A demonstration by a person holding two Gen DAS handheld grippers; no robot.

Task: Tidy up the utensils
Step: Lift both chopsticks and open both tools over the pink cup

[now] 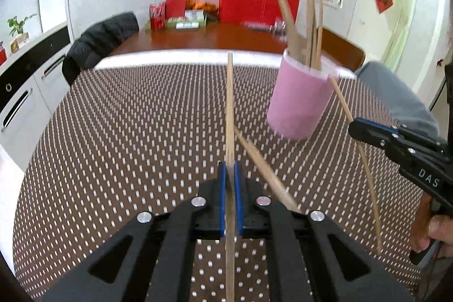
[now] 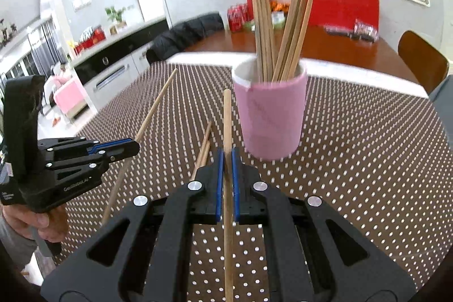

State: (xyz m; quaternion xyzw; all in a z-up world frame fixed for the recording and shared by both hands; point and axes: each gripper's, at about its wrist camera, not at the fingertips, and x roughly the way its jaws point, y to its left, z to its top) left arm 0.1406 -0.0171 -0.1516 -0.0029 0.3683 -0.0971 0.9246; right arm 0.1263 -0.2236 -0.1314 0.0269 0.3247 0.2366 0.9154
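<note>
Dotted brown desk [image 1: 127, 118], pink cup [image 2: 273, 118] of chopsticks [image 2: 283, 27].
Left tongs [image 1: 230, 174] and right tongs [image 2: 227, 160] each clamp one chopstick [image 1: 230, 109]; two more [image 2: 205, 145] lie loose.

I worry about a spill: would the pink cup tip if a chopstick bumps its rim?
Possibly. The pink cup is tall and narrow, and its chopsticks lean outward well above the rim, so it looks top-heavy. It stands on the dotted mat, which may limit sliding.

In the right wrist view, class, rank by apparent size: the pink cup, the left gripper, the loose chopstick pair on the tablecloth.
1. Left gripper, though nearness inflates it
2. Pink cup
3. Loose chopstick pair
</note>
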